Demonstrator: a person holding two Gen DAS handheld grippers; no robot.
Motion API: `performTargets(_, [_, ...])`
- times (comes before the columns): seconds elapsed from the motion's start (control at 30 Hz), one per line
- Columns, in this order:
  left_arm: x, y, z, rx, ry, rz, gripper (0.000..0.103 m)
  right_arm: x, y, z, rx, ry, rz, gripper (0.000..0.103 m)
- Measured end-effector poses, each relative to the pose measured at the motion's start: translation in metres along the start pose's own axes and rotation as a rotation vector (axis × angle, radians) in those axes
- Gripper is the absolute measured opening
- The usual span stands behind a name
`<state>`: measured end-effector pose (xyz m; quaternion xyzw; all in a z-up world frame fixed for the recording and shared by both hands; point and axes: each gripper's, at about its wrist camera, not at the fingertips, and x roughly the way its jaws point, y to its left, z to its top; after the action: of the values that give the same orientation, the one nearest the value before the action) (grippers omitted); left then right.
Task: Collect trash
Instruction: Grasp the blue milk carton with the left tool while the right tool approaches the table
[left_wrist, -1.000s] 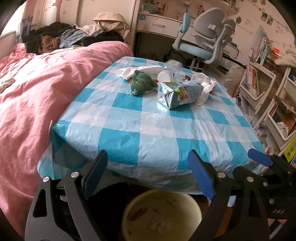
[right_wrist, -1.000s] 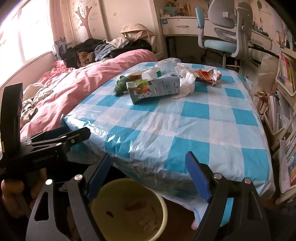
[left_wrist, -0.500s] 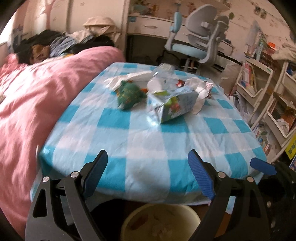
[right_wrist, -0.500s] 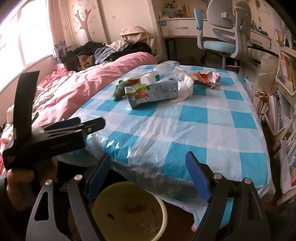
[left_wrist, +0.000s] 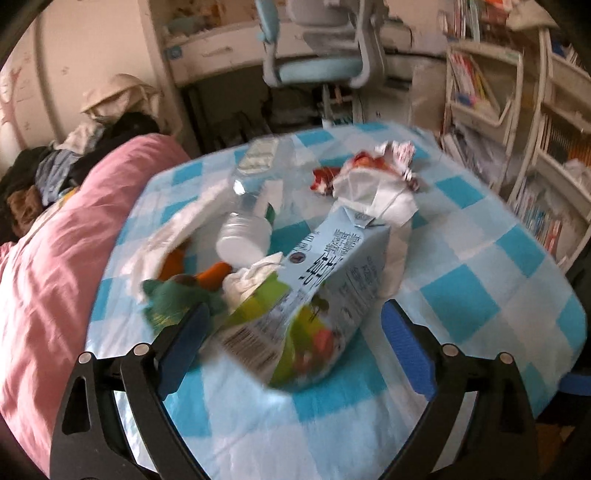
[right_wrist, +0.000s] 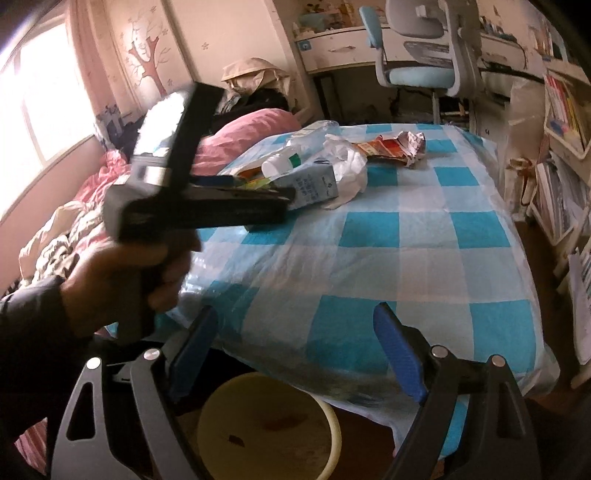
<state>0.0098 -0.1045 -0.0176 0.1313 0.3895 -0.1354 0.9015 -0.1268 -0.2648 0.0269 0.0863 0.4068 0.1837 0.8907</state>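
Below the right gripper, only its view shows a yellow bin.

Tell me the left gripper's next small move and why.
Probably ease the left gripper forward a little further, then close. Its jaws are opening, and the crumpled light-blue and green drink carton lies between its blue pads without being pressed yet; the pale yellow round bin waits below.

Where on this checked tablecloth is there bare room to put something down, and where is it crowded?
Bare: the near half of the tablecloth, from its front edge above the yellow bin up to the milk carton, and the strip toward the bookshelves. Crowded: the far corner by the pink duvet, where carton, plastic bottle, tissues and red wrapper pile.
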Motion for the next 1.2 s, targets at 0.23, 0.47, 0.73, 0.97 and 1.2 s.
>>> performTargets(0.23, [0.003, -0.009, -0.008, 0.006, 0.039, -0.036, 0.063, 0.000, -0.004, 0.004, 0.022, -0.007, 0.020, 0.082])
performTargets(0.47, [-0.041, 0.001, -0.050, -0.065, 0.072, -0.074, 0.058, -0.005, -0.007, 0.004, 0.037, -0.023, 0.024, 0.082])
performTargets(0.73, [-0.036, -0.009, -0.039, -0.034, 0.095, -0.034, 0.080, -0.003, -0.001, -0.001, 0.023, -0.010, 0.018, 0.082])
performTargets(0.97, [-0.030, 0.003, -0.047, -0.117, 0.055, -0.088, 0.059, 0.004, 0.001, 0.002, 0.005, 0.004, -0.002, 0.082])
performTargets(1.2, [-0.064, 0.079, -0.047, -0.429, -0.140, -0.031, 0.059, 0.031, 0.027, 0.021, -0.116, 0.027, 0.018, 0.082])
